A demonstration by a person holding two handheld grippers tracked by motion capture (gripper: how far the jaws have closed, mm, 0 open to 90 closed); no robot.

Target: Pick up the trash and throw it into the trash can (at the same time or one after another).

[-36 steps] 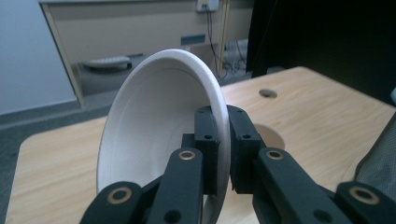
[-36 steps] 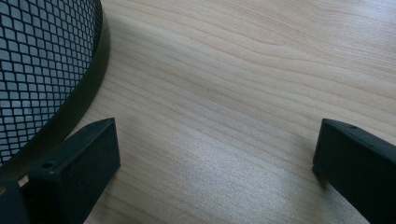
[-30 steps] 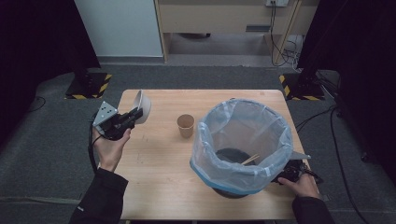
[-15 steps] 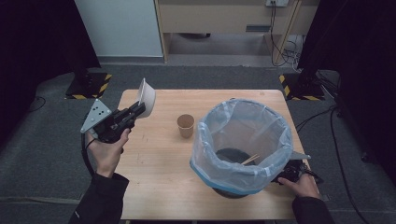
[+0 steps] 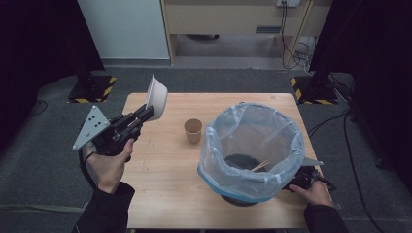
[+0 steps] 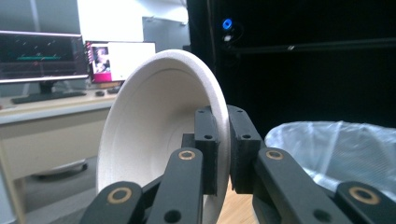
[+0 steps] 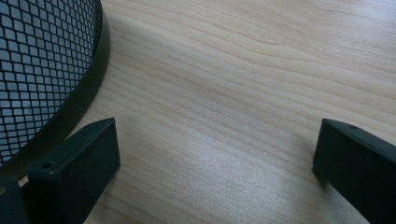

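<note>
Two grippers, one job: binning the bowl, looks like.
High view: left hand-held gripper (image 5: 145, 112) grasps the white bowl (image 5: 157, 97) by its rim, tilted on edge above the worktop's (image 5: 165, 194) left side; paper cup (image 5: 193, 130) stands between it and the lined bin (image 5: 252, 150).
Left gripper view: jaws clenched on the bowl wall (image 6: 154, 135).
Right gripper view: right hand-held gripper (image 7: 217, 154) released, beside the bin's mesh base (image 7: 42, 70).
Next move: probably carry the bowl over the bin, then let go.

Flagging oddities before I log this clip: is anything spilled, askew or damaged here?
Nothing spilled or damaged. The white bowl is tipped on edge above the table, but the left gripper pinches its rim. The paper cup stands upright, and wooden sticks lie inside the lined bin.
</note>
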